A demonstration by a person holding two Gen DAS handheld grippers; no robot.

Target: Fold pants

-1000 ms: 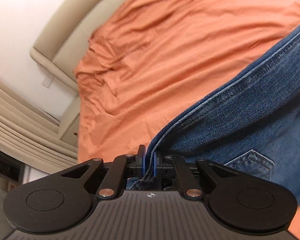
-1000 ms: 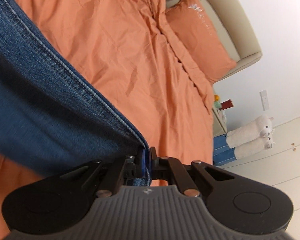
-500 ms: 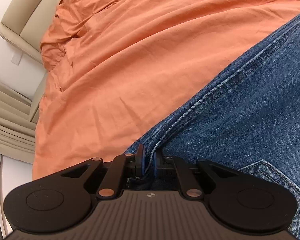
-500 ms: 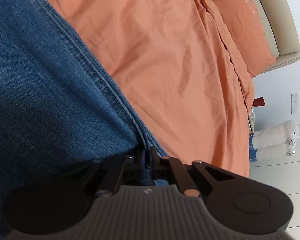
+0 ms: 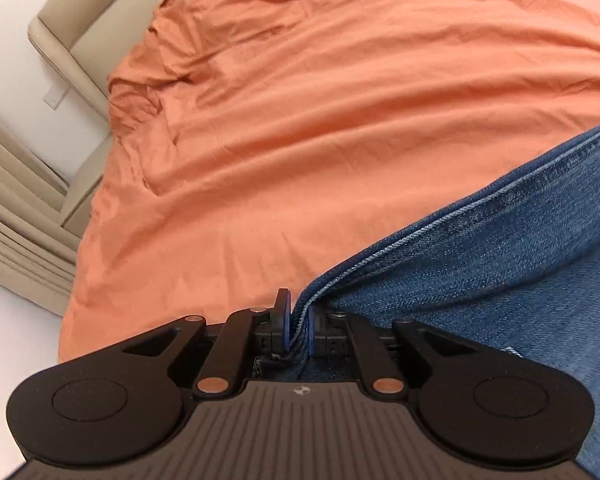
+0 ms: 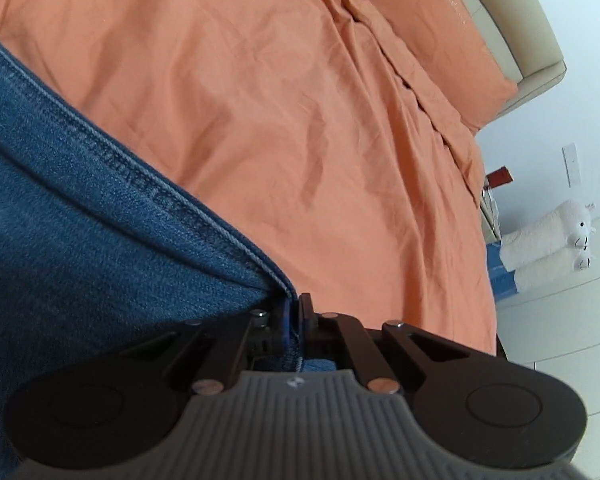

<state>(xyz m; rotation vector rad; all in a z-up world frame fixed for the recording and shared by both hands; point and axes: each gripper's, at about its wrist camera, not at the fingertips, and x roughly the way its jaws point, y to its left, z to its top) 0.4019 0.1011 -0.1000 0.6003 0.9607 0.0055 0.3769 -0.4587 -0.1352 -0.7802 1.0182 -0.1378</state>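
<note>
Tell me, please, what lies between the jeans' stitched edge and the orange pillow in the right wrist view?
Only wrinkled orange bedsheet lies between the jeans and the pillow; the right wrist view shows it.

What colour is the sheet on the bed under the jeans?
Orange, plain: the bed sheet shows best in the left wrist view.

The left gripper [image 5: 299, 322] pinches the seamed edge of the jeans [image 5: 500, 264], which spread to the right over the orange sheet [image 5: 320, 120]. A beige headboard [image 5: 80, 36] stands at far left.
</note>
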